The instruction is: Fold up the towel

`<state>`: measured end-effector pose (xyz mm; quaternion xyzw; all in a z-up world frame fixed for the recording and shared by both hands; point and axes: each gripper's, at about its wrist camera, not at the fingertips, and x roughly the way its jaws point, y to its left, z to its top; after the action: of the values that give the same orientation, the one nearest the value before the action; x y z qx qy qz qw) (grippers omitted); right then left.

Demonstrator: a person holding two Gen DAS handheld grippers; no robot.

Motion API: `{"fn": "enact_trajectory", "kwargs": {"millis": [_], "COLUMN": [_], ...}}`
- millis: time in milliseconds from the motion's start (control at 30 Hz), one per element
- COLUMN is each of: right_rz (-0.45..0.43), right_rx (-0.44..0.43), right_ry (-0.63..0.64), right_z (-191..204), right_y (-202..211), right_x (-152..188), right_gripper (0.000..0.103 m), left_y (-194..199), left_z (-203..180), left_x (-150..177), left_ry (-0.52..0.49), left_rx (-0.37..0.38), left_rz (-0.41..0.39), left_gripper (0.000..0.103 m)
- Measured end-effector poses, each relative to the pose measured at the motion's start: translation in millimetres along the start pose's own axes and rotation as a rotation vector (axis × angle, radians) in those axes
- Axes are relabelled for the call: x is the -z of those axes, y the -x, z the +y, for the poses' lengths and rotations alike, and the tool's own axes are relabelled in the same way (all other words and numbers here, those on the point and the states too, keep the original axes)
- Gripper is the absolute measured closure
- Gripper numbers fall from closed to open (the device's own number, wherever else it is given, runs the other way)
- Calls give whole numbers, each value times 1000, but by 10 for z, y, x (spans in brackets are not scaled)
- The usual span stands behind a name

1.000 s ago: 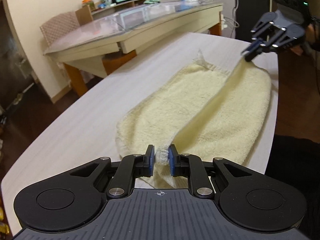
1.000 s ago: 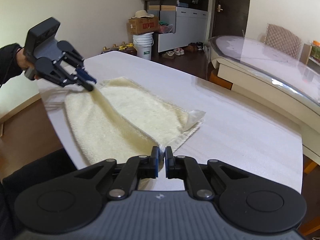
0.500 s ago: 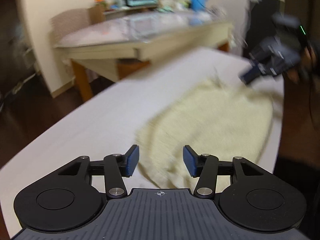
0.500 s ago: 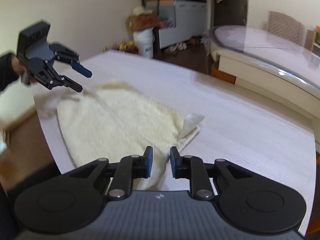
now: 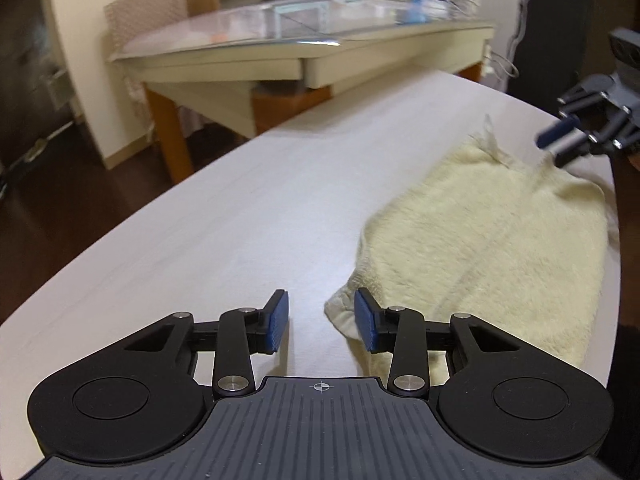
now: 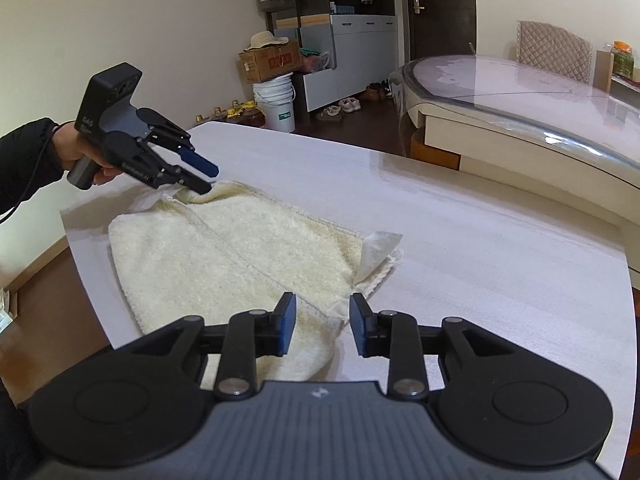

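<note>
Left wrist view: one table (image 5: 248, 216), one towel (image 5: 500, 240) folded on it, two grippers. Towel lies ahead and right of the left gripper (image 5: 321, 322); its near corner sits just by the right pad, not pinched. Jaws part-open, closing, nothing held. Right gripper (image 6: 323, 324) has jaws part-open and opening over the towel's other near corner, pads not pressing it. Its body is cut off at the frame edge in the left wrist view and blurred. Towel's far edge hangs off the table, hard to make out.
</note>
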<state>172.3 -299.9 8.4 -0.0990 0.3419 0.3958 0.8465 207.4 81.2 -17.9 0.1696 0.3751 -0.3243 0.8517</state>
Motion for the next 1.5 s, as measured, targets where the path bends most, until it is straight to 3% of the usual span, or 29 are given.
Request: {"fn": "enact_trajectory", "kwargs": {"millis": [100, 167, 333, 433, 533, 600, 633, 667, 733, 833, 933, 1000, 1100, 1200, 1267, 1367, 1500], "right_rz": [0, -1, -6, -14, -18, -19, -20, -22, -22, -23, -25, -28, -28, -26, -21, -15, -7], "right_rx": [7, 10, 19, 22, 23, 21, 19, 16, 11, 12, 14, 14, 12, 9, 6, 1, -16], "right_ry": [-5, -8, -10, -15, -15, -17, -19, -21, -24, -21, -22, -30, -33, -34, -38, -56, -81], "right_z": [-17, -14, 5, 1, 4, 6, 7, 8, 10, 16, 14, -1, 2, 17, 13, -21, -58], "right_y": [-18, -27, -30, -5, 12, 7, 7, 8, 10, 22, 30, 21, 5, -10, -27, -50, -96], "right_x": [4, 9, 29, 40, 44, 48, 52, 55, 62, 58, 49, 44, 42, 45, 54, 72, 91], "right_gripper": [70, 69, 69, 69, 69, 69, 69, 69, 68, 67, 63, 63, 63, 63, 62, 62, 61], "left_y": [-11, -18, 2, 88, 84, 36, 25, 41, 108, 310, 499, 538, 522, 438, 371, 379, 585], "left_z": [-48, -63, -113, -26, 90, 99, 105, 119, 154, 232, 233, 156, -13, -118, -151, -195, -217], "left_x": [7, 8, 6, 23, 53, 90, 106, 119, 146, 188, 239, 254, 254, 267, 290, 331, 348], "left_ry": [-32, -45, -58, -24, 15, 3, 9, 21, 55, 123, 180, 172, 108, 55, 41, 31, 45], "left_rx": [11, 28, 28, -65, -177, -226, -236, -236, -241, -223, -107, -36, 1, 1, 3, 9, 6], "left_rz": [2, 7, 2, -37, -21, 13, 21, 16, -5, -64, -103, -96, -64, -21, 4, 3, -84], "left_gripper": [65, 82, 89, 89, 88, 84, 77, 63, 50, 49, 52, 53, 54, 63, 96, 97, 97]}}
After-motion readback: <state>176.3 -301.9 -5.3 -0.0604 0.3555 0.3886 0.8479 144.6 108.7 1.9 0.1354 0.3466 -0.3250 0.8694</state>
